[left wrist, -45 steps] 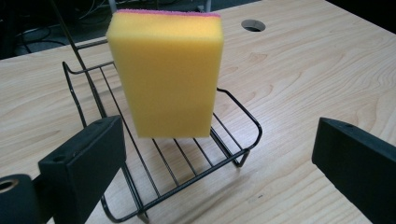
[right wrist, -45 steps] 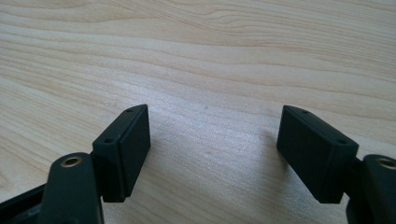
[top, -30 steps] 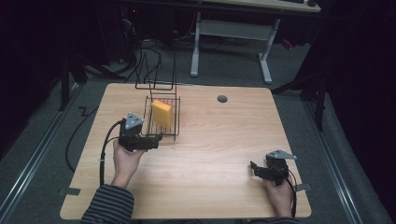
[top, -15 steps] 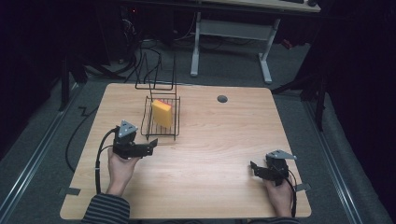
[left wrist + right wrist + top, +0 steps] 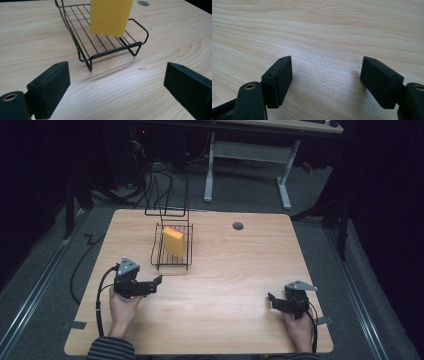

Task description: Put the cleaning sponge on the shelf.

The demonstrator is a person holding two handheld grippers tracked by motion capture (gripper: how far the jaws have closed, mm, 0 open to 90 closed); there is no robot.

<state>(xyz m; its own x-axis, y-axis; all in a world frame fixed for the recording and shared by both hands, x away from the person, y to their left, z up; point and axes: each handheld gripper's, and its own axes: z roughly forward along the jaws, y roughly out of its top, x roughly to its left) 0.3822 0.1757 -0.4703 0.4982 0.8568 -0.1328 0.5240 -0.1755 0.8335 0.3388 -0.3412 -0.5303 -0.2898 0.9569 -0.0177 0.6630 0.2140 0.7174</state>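
Wooden table (image 5: 225,285) bears a wire rack (image 5: 172,252), apparently nothing else.

No legible text, label, brand, number or sign is recorded in any view.
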